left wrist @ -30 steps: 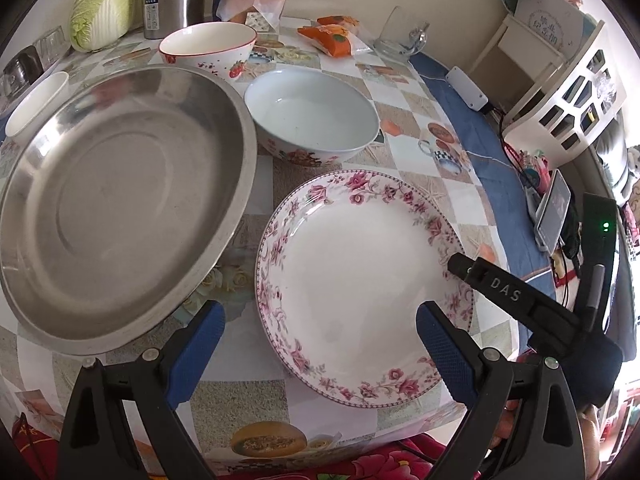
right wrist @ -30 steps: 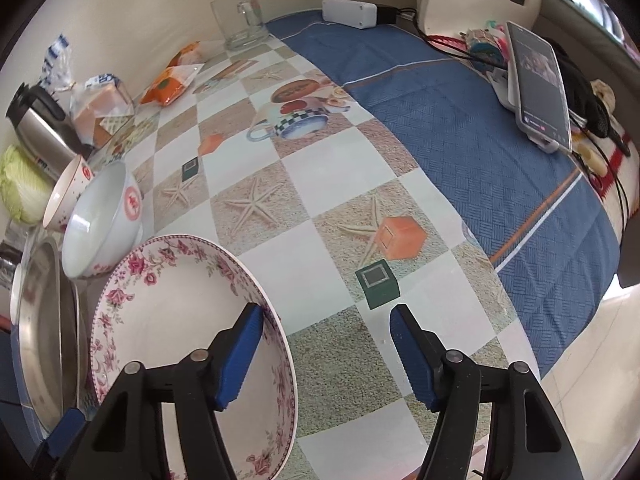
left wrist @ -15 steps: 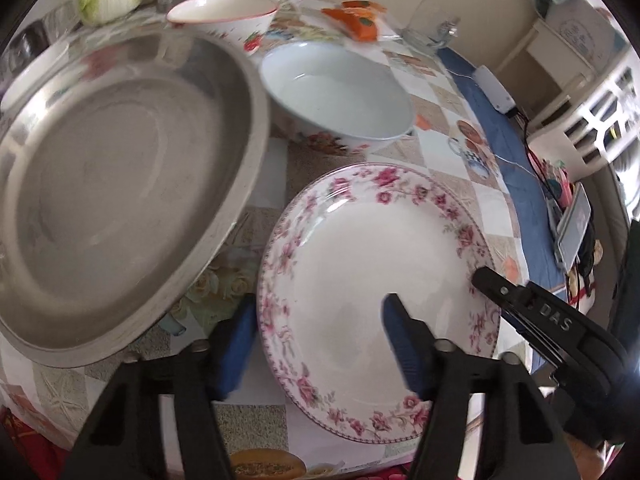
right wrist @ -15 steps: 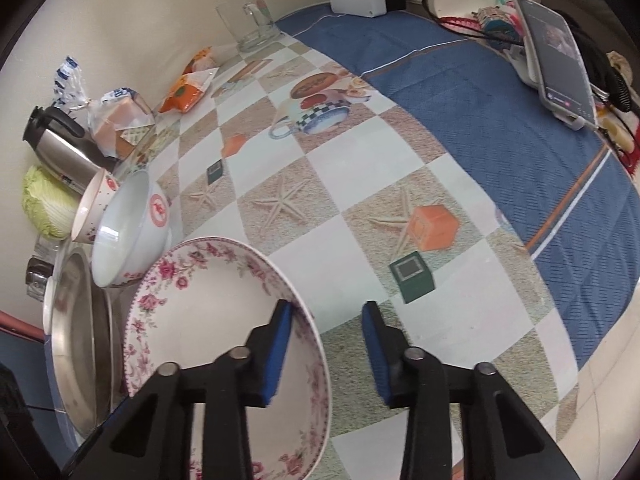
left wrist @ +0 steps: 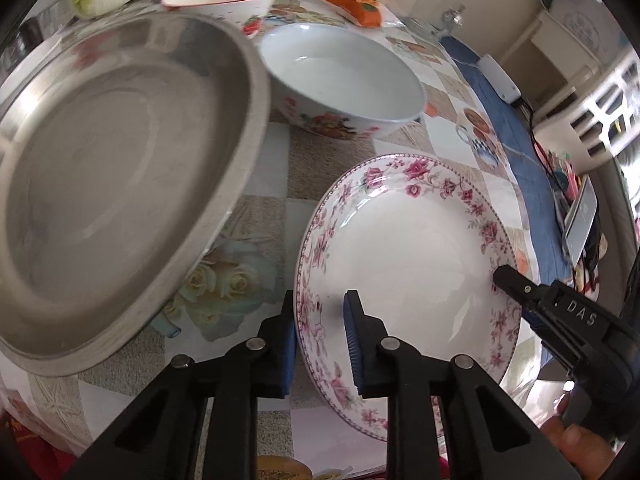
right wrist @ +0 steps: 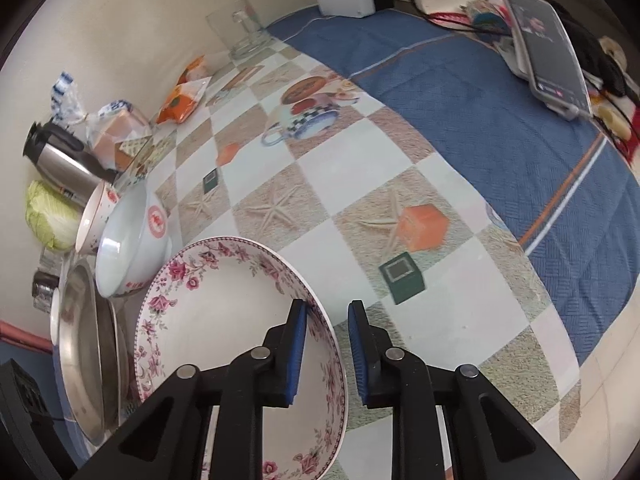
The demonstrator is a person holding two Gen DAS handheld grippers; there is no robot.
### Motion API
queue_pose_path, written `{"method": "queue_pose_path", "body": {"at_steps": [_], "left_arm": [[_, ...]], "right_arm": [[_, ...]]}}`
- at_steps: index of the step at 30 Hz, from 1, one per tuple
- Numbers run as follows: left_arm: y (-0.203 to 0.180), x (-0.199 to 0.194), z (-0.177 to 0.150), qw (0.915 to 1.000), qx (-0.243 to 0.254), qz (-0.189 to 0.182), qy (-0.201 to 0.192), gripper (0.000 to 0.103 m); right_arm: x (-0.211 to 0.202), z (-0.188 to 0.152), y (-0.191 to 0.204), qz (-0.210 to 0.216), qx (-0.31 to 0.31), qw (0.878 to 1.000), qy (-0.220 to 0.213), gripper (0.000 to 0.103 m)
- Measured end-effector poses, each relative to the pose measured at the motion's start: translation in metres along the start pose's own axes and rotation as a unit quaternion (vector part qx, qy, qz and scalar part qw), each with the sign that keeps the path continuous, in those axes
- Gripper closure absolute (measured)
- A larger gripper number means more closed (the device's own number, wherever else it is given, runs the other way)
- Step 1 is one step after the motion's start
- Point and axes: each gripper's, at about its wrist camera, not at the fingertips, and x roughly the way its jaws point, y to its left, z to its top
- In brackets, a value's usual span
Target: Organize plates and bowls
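Steel pan (left wrist: pixel 116 176) lies far left, white bowl (left wrist: pixel 344 76) beyond. Floral plate (left wrist: pixel 408 276) sits near the table's edge; left gripper (left wrist: pixel 320 336) is closing over its left rim, right gripper (right wrist: pixel 327 354) closing over its right rim.

The floral plate (left wrist: pixel 408 264) lies on the table (right wrist: pixel 360 184), right of the steel basin (left wrist: pixel 112 184). The white bowl (left wrist: pixel 340 76) sits behind both.
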Motion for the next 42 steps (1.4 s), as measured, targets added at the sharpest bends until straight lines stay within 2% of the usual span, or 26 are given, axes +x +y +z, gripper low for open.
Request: {"method": "queue_pose_path", "body": {"at_steps": [4,14,22,33,37,42], "left_arm": [[0.0,0.003,0.004,0.9999,0.003,-0.012,0.001,0.081],[0.01,0.008,0.011,0.9972,-0.034,-0.065,-0.012,0.081],[0.003,0.009,0.013,0.9986,-0.006,-0.049,-0.018,0.081],[0.003,-0.001,0.017,0.9963,-0.007,-0.08,-0.029,0.081],[-0.005,-0.008,0.018,0.9966,0.014,-0.069,-0.044,0.081],[-0.006,-0.011,0.02,0.9959,0.016,-0.077,-0.045,0.081]], "right_arm": [[0.004,0.0,-0.01,0.017,0.022,1.0,0.01,0.08],[0.005,-0.001,-0.017,0.035,0.041,0.999,0.008,0.082],[0.003,-0.002,-0.015,0.031,0.037,0.999,0.002,0.083],[-0.009,0.0,-0.023,0.049,0.061,0.997,-0.026,0.087],[-0.018,0.001,-0.019,0.056,0.051,0.996,-0.047,0.087],[-0.023,0.003,-0.019,0.059,0.052,0.995,-0.054,0.087]]}}
